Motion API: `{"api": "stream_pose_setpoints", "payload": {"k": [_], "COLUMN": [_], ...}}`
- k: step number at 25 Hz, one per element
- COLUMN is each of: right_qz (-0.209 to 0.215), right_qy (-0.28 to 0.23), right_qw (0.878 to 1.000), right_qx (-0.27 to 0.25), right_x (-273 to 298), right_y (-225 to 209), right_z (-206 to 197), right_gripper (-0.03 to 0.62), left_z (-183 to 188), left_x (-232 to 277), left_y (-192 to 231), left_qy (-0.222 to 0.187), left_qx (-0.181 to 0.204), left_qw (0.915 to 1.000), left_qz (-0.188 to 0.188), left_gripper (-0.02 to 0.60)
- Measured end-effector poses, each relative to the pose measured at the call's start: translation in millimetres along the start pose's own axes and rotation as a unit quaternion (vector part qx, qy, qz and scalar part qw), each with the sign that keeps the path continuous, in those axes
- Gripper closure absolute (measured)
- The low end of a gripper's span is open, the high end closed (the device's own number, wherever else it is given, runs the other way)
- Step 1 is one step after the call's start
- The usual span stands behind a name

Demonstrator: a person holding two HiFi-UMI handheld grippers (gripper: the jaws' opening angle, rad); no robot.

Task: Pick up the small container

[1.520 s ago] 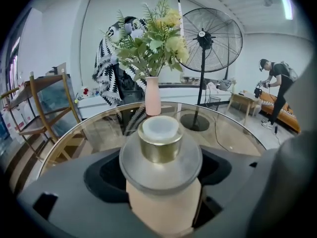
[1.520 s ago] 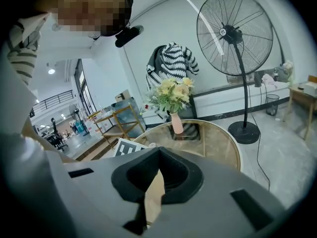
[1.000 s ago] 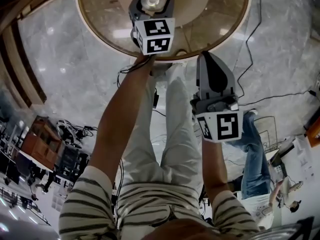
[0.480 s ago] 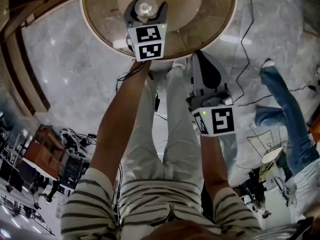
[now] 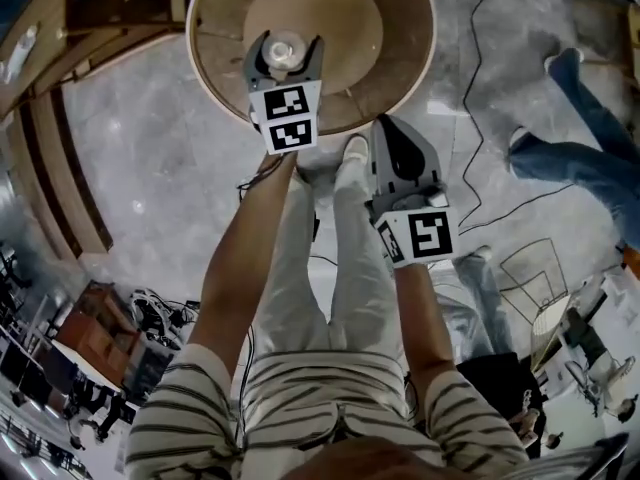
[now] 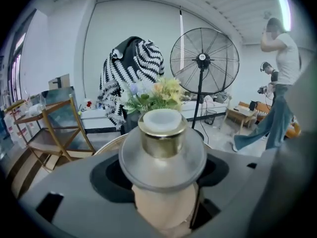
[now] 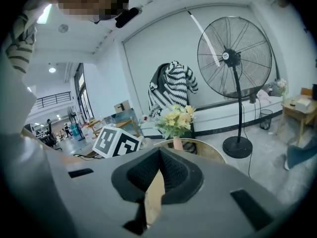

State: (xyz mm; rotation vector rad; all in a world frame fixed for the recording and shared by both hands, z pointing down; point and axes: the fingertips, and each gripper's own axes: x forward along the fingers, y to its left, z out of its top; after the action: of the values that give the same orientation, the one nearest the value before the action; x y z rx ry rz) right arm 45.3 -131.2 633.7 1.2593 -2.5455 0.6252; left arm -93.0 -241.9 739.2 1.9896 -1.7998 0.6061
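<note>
Small container (image 6: 162, 143) is pinched upright in the left tool (image 5: 285, 63), held over the round desk (image 5: 400, 78). Right tool (image 7: 159, 157) is kept pressed together on nothing, near the desk rim

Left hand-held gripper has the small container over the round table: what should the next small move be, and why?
Probably raise it slightly, upright, with the grip unchanged. The left hand-held gripper has its jaws closed on the small container, which seems clear of the round table. The right hand-held gripper is shut and empty, so it offers no support.
</note>
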Motion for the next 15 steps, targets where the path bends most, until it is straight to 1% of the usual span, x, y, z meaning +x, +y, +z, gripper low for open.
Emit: {"api": "stream_pose_setpoints", "payload": {"k": [7,15], "right_qz": [-0.018,-0.022], "right_qy": [-0.021,-0.033], "right_qw": [1.0,0.999], "right_qx": [-0.005,-0.015], "right_x": [-22,-58], "right_y": [9,30], "right_z": [41,99], "right_gripper": [0.586,0.586], "left_z": [55,110], "left_x": [-49,-128], "left_y": [-4,-12], "left_qy": [-0.019,-0.025], "left_qx": [0.007,0.006], "left_qw": [0.9998,0.9994], "left_qz": [-0.009,-0.022], "left_gripper": [0.255,0.255]}}
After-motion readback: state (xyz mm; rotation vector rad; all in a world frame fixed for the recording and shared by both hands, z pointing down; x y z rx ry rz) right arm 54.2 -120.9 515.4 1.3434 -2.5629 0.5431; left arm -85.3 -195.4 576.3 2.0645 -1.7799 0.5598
